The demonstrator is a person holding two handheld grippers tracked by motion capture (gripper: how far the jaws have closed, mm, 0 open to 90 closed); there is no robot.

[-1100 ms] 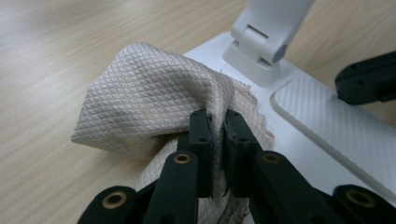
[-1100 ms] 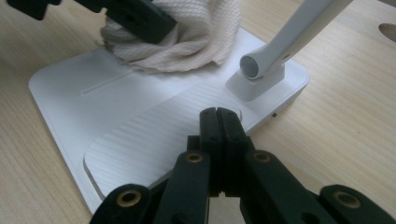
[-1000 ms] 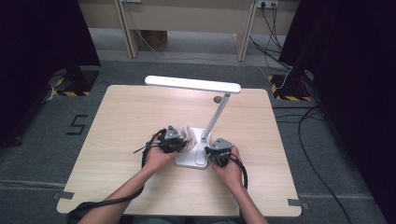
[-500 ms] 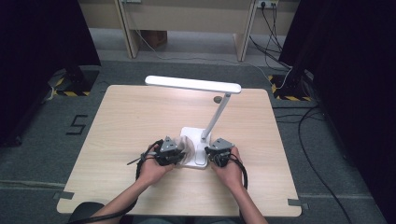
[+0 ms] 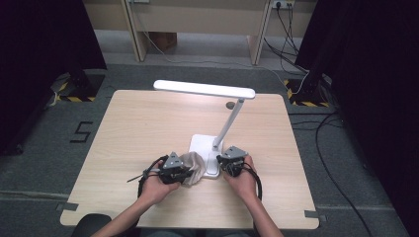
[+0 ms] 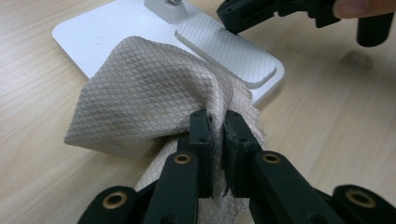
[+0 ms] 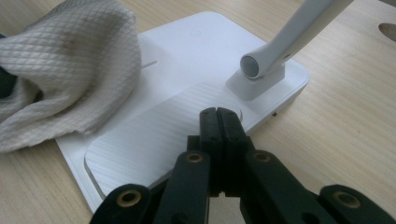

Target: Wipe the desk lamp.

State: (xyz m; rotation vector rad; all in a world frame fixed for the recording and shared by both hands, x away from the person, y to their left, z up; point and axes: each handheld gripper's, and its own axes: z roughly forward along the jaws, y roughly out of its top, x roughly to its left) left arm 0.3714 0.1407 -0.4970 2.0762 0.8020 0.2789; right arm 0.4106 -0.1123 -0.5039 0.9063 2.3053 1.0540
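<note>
High view: a person sits at the table [image 5: 123, 128] with a white desk lamp [image 5: 217, 123] before them, and the work in hand looks like wiping the lamp's base [image 5: 200, 146] with a beige cloth [image 5: 194, 165]. The left tongs [image 6: 215, 122] are nearly closed, pinching a fold of the cloth [image 6: 144, 100], which drapes over the near corner of the base [image 6: 93, 35] and onto the table beside it. The right tongs [image 7: 219, 116] are fully closed with nothing between them, their tips resting on the ribbed pad [image 7: 149, 135] of the base, seemingly to steady it. I judge the wiping to be under way: the cloth covers one corner, while the ribbed pad, the foot of the stem [image 7: 254, 81] and the far side lie uncovered, so most of the base may remain to be wiped.
</note>
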